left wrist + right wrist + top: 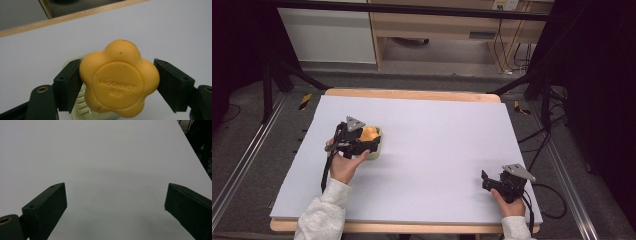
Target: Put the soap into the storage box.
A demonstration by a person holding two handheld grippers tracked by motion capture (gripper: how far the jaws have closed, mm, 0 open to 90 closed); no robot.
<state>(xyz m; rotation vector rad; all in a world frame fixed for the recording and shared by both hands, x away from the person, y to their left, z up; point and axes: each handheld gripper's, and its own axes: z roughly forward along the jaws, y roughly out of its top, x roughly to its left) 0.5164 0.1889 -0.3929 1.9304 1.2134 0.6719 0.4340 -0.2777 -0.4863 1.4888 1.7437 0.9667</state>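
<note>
1. Nearest the person, the right gripper (490, 181) rests low on the table (437, 150) at its near right corner. Its jaws stand wide apart with nothing between them. In the right gripper view only bare white surface lies ahead of the right gripper (116, 210). It looks parked, probably to stay clear of the other hand's work.

2. Farther in, on the left side of the table, the left gripper (364, 141) is held from behind by the person's hand (344, 167), a grey sleeve (319, 215) trailing back to the table's edge.

3. Its jaws are closed partway onto the soap (119, 78), an orange flower-shaped bar. One pad presses each side across the bar's middle. That grip likely suits its lobed outline, since the pads sit in the dips between lobes.

4. The soap is tilted with its flat face toward the camera, just over a pale green dish (82, 105) with ribbed slats; whether the two touch I cannot tell. The slats are presumably for draining.

5. The soap's round centre carries embossed writing, "MOOIBET" as best I can read it, with two small characters beneath, too soft to make out.

6. Beyond the dish lies the table's wooden far edge (75, 17).
</note>
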